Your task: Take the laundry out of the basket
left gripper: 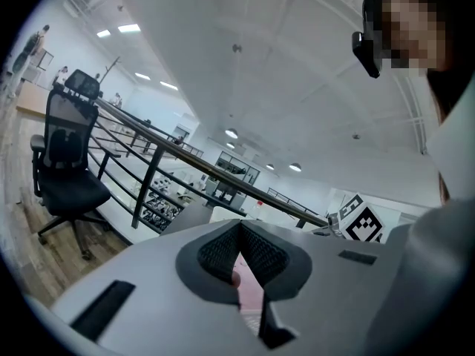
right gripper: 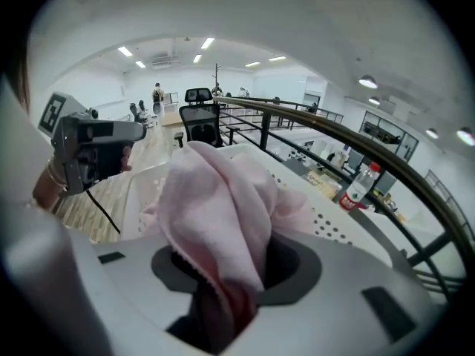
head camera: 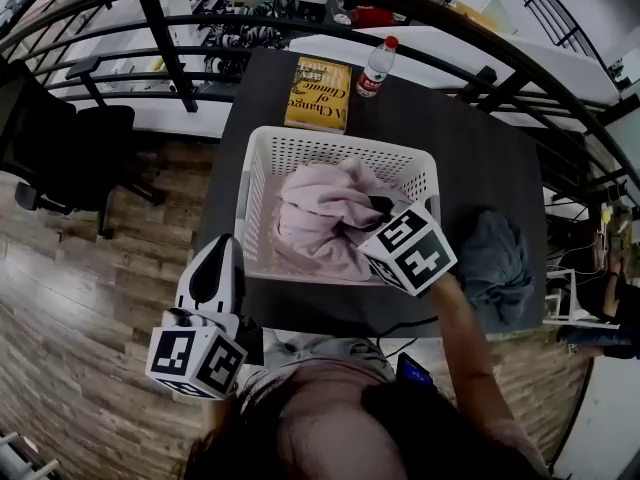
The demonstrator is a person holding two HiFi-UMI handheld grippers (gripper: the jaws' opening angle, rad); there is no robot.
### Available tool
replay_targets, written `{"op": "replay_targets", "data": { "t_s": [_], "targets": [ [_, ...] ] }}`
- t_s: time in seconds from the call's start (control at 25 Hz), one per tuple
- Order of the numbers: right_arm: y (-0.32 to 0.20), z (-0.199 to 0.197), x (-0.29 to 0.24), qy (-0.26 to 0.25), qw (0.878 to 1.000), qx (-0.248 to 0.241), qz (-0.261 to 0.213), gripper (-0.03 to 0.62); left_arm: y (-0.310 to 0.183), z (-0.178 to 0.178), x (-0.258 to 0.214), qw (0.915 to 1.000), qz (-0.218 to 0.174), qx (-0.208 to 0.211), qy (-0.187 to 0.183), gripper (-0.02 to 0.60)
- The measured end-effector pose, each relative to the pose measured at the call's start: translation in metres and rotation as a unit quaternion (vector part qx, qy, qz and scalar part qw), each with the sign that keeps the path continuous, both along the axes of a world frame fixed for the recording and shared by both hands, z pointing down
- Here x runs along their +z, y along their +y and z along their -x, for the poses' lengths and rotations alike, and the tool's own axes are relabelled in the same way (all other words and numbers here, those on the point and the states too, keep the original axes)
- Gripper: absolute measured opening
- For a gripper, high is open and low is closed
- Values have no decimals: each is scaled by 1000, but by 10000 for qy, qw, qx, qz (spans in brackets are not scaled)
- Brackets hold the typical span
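Note:
A white perforated laundry basket stands on the dark table. A pink cloth bunches up out of it. My right gripper reaches in from the front right and is shut on the cloth's top. In the right gripper view the pink cloth drapes from between the jaws of the right gripper, above the basket. My left gripper hovers outside the basket's front left corner, its jaws together and holding nothing. In its own view the left gripper has its pads meeting at the tip.
A grey-blue garment lies on the table to the right of the basket. Behind the basket are a yellow book and a water bottle. A black railing runs behind the table, and an office chair stands at the left.

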State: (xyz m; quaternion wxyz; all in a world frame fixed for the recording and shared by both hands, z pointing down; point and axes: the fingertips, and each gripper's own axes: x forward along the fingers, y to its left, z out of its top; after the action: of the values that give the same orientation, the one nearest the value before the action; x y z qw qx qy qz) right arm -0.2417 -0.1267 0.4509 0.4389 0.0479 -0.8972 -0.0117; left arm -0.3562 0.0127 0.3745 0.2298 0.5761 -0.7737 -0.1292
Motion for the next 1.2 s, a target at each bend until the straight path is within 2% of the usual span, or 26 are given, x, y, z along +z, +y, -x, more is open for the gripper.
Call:
{"op": "replay_targets", "data": {
  "t_s": [0.76,1.2],
  "targets": [
    [5,-20,-78,-838,9940,403,-568,166,33,-26,-20,9997,-166,32,-197,-2],
    [22,-35,-132,-1340,9858,434,-916,163,50,-57,-29,9992,-299,123,-230,-2]
  ]
}}
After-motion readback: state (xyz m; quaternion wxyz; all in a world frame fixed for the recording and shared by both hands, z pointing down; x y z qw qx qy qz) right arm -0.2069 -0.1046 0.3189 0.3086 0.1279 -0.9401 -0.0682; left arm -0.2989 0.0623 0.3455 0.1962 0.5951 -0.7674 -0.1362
